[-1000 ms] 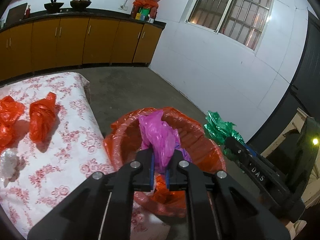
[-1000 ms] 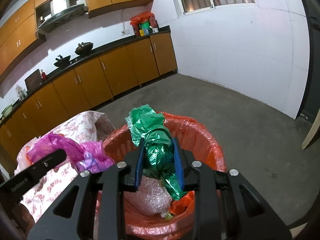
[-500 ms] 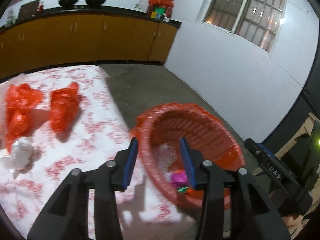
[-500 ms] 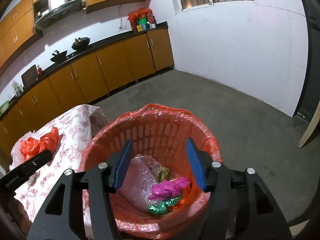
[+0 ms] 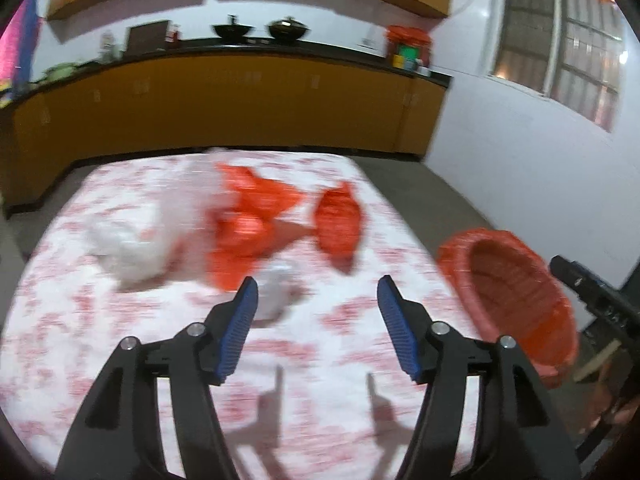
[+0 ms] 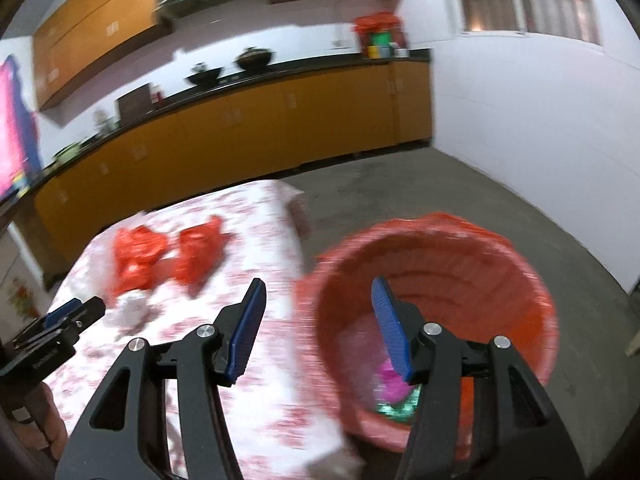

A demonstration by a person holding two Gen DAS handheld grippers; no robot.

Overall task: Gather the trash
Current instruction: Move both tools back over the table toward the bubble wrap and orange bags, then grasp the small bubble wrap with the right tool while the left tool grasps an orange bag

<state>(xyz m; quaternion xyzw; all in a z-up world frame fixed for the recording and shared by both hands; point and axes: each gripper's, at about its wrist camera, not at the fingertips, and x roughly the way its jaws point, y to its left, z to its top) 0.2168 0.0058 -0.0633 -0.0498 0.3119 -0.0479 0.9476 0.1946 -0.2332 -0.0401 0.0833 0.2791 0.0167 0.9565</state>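
The left gripper (image 5: 314, 300) is hanging empty, jaws spread wide, over the tablecloth (image 5: 320, 400), facing the orange bags (image 5: 256, 220) at mid-frame; the right gripper (image 6: 318, 312), equally agape, is straddling the bin (image 6: 536, 280) rim at lower right, likely lining up another pickup.

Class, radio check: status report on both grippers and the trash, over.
Left gripper open, empty. Right gripper open, empty. Red bags and white wads on table; basket beside it. Path unobstructed.

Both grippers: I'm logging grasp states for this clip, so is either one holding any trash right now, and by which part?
Nothing is held. The left gripper and the right gripper are both open with nothing between their blue pads.
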